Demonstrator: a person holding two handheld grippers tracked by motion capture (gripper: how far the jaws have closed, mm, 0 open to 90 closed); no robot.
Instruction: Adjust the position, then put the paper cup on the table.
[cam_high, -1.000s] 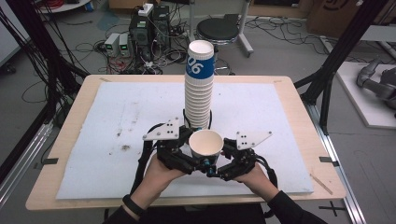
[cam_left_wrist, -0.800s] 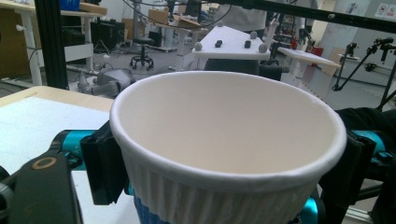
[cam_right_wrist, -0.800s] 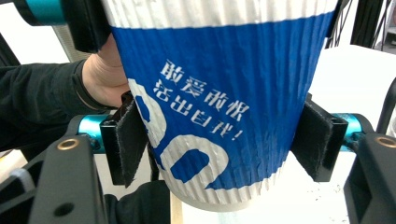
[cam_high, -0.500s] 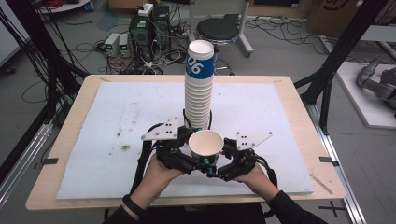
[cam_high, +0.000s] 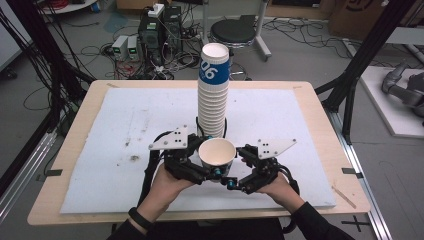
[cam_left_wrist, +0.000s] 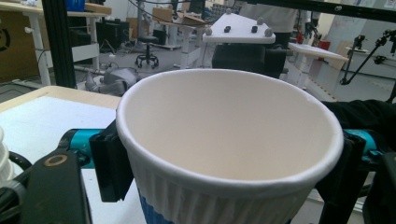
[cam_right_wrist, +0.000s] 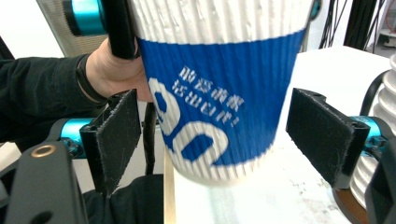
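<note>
Paper cup, light and crushable, sits clamped near its rim by left gripper; right gripper gapes, empty.

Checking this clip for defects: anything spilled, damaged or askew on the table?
Nothing spilled or damaged. The tall cup stack stands straight, and the single cup is upright, empty and undented. Only small dark stains mark the white mat.

Ribbed matt paper on the cup between rough, felt-like black pads; smooth matt inside. Glossy teal metal behind. Pale wood table edge beyond.
</note>
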